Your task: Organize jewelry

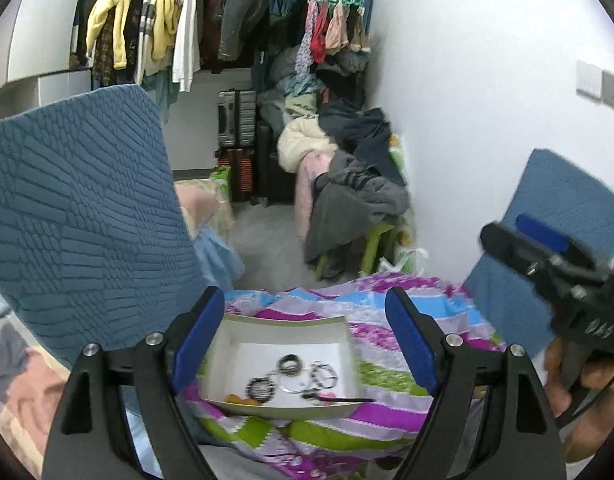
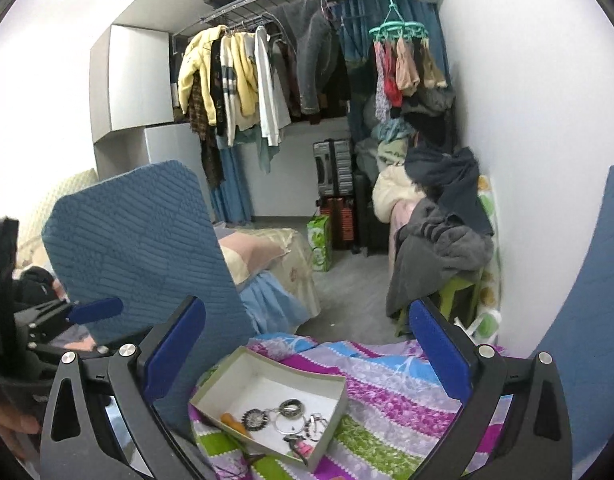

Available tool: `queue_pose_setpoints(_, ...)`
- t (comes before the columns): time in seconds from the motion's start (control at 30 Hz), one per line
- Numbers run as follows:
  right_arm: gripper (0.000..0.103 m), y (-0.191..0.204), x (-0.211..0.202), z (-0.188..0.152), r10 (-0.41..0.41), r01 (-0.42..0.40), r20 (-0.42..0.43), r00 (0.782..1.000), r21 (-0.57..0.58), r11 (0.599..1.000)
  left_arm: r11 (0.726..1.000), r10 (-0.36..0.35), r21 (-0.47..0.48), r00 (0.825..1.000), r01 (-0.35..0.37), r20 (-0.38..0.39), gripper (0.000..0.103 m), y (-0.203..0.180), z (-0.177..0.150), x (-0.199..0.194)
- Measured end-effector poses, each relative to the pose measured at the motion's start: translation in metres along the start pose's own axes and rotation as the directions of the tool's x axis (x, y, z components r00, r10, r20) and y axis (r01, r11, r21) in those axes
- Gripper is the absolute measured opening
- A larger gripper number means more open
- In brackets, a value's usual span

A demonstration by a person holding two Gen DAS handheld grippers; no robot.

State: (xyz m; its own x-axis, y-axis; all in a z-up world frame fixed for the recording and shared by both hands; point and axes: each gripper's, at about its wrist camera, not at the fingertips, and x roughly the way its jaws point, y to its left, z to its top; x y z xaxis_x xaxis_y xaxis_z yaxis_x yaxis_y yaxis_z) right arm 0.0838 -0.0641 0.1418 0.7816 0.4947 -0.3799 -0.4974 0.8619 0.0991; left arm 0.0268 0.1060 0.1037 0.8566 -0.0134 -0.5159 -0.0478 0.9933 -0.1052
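A shallow white box (image 1: 227, 356) (image 2: 211, 390) lies on a colourful striped bedspread (image 1: 387, 376) (image 2: 387, 392). In it lie several rings and bangles (image 1: 290, 364) (image 2: 291, 408), an orange piece (image 2: 235, 423) and a small pink item (image 2: 303, 447). My left gripper (image 1: 307, 340) is open and empty, its blue pads standing either side of the box, above it. My right gripper (image 2: 307, 356) is open and empty, above the box. The right gripper shows at the right edge of the left wrist view (image 1: 547, 256). The left gripper shows at the left edge of the right wrist view (image 2: 87, 312).
Two blue quilted cushions stand upright, one on the left (image 1: 75, 208) (image 2: 139, 248) and one on the right (image 1: 555, 216) (image 2: 595, 320). Behind are a clothes rail (image 2: 267, 76), suitcases (image 2: 335, 184), a green stool piled with clothes (image 1: 355, 192) and a white wall (image 1: 487, 100).
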Motion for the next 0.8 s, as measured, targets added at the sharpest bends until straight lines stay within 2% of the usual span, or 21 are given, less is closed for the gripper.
queue_pose_setpoints(0.13, 0.103, 0.002, -0.007, -0.014, -0.003, 0.004, -0.018, 1.000, 0.024, 1.000, 1.000, 0.027, 0.011, 0.999, -0.027, 0.017, 0.085, -0.005, -0.004, -0.009)
queue_pose_setpoints(0.23, 0.103, 0.005, -0.012, -0.022, -0.021, 0.020, -0.030, 0.999, -0.012, 1.000, 1.000, 0.031, 0.000, 0.999, -0.031, 0.006, 0.087, -0.006, -0.012, -0.014)
queue_pose_setpoints(0.43, 0.103, 0.002, -0.015, -0.044, -0.032, 0.032, -0.072, 0.997, 0.001, 0.999, 0.999, 0.043, -0.017, 0.999, -0.044, -0.019, 0.102, -0.007, -0.037, -0.024)
queue_pose_setpoints(0.8, 0.103, -0.008, -0.026, -0.088, -0.093, 0.102, -0.134, 0.987, 0.058, 0.993, 0.996, 0.073, -0.044, 0.996, -0.075, -0.057, 0.102, -0.001, -0.058, -0.025)
